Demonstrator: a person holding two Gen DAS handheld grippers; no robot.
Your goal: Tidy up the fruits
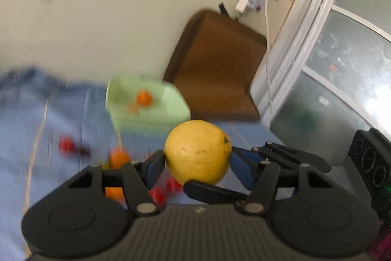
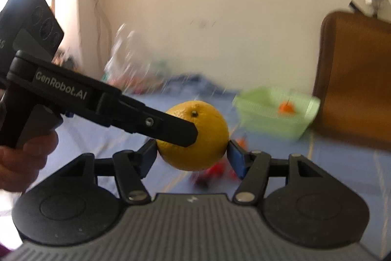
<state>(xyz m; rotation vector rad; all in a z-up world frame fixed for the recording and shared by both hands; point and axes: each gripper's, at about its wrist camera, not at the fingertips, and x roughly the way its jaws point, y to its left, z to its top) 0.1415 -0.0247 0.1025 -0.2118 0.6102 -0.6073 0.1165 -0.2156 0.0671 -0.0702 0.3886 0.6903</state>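
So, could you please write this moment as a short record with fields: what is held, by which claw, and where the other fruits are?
held item: yellow fruit, lifted above the blue cloth
left claw: closed on the yellow fruit
right claw: also closed on it, from another side
green basket: on the cloth, one small orange fruit inside
loose fruits: red fruits and an orange on the cloth
image quality: background blurred

Two close wrist views along their tongs, crossing at one shared yellow fruit (image 1: 198, 152), green basket (image 2: 273, 111) beyond.
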